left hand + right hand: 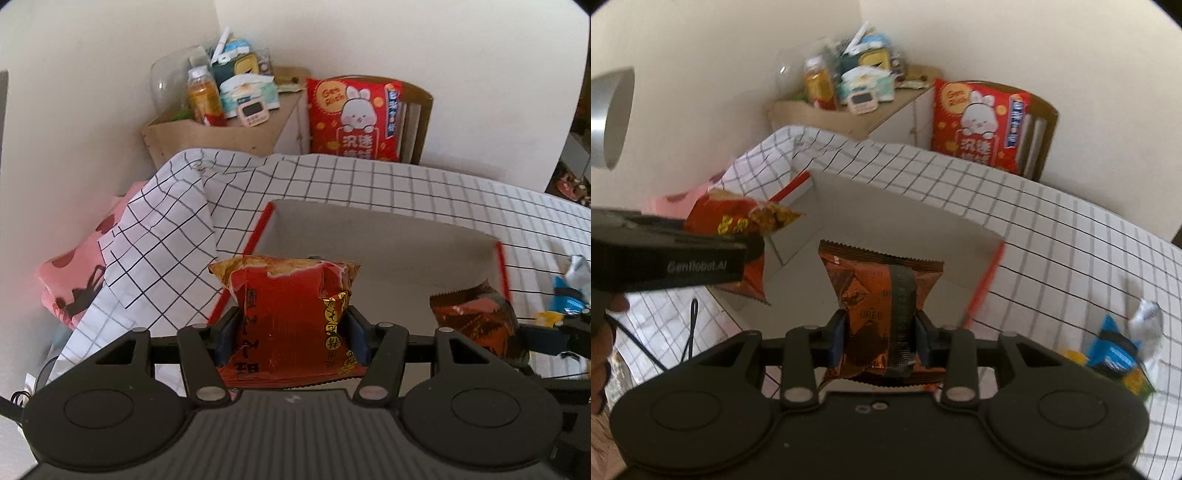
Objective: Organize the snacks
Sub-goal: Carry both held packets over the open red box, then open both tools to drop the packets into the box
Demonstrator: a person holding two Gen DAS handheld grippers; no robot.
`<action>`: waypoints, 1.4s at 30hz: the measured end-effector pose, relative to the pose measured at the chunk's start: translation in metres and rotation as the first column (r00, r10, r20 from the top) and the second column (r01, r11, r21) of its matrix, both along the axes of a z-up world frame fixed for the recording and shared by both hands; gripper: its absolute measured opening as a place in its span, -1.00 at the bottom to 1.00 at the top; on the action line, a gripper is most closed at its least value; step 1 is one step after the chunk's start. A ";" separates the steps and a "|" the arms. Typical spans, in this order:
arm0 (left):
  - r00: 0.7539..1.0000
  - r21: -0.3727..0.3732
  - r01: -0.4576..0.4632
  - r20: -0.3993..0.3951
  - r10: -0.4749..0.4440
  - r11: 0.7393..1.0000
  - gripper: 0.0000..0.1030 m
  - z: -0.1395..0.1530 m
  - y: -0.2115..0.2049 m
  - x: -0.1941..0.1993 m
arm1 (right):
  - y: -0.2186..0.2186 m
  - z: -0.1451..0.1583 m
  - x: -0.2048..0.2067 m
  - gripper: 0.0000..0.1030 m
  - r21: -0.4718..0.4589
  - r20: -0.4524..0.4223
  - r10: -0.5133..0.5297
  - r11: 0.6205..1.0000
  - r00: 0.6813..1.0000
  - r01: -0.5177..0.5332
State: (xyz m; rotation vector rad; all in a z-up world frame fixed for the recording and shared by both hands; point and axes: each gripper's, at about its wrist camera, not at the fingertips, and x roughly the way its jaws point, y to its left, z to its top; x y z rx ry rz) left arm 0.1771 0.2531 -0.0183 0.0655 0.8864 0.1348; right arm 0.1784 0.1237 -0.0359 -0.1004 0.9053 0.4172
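Note:
My left gripper [291,332] is shut on a red and yellow snack packet [288,314] and holds it over the near left part of an open cardboard box [369,236]. My right gripper [881,339] is shut on a copper Oreo packet [875,295] and holds it above the same box [894,218], to the right of the left one. The Oreo packet also shows in the left wrist view [476,321], and the red packet in the right wrist view [738,221].
The box lies on a white checked cloth [406,184]. Blue, yellow and silver snack packets [1123,350] lie on the cloth at the right. Behind are a red rabbit cushion [354,118] on a chair and a cluttered wooden cabinet [221,133].

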 end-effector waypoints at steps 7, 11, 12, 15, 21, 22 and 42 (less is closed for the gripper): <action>0.997 0.017 -0.002 -0.072 0.003 1.000 0.14 -0.030 0.011 0.028 | 0.027 -0.029 0.021 -0.30 -0.078 -0.043 0.041 0.996 0.998 -0.045; 0.993 0.025 0.014 -0.117 -0.011 1.000 0.14 -0.046 0.006 0.039 | 0.036 -0.044 0.030 -0.30 -0.108 -0.076 0.062 0.992 0.995 -0.070; 0.992 0.039 0.018 -0.126 -0.013 0.999 0.14 -0.051 0.004 0.041 | 0.039 -0.047 0.032 -0.30 -0.114 -0.080 0.070 0.990 0.994 -0.078; 0.988 0.051 0.041 -0.152 -0.033 0.998 0.15 -0.062 -0.001 0.043 | 0.043 -0.057 0.035 -0.30 -0.136 -0.095 0.079 0.987 0.992 -0.091; 0.982 0.039 0.057 -0.184 -0.049 0.998 0.16 -0.075 -0.006 0.046 | 0.045 -0.068 0.038 -0.28 -0.158 -0.125 0.072 0.983 0.989 -0.092; 0.981 0.037 0.058 -0.190 -0.050 0.998 0.16 -0.077 -0.006 0.046 | 0.045 -0.069 0.039 -0.28 -0.158 -0.130 0.071 0.983 0.989 -0.092; 0.993 0.031 0.052 -0.104 -0.049 0.998 0.29 -0.056 -0.010 0.018 | 0.028 -0.042 0.021 0.28 -0.102 -0.069 0.088 0.990 0.994 -0.095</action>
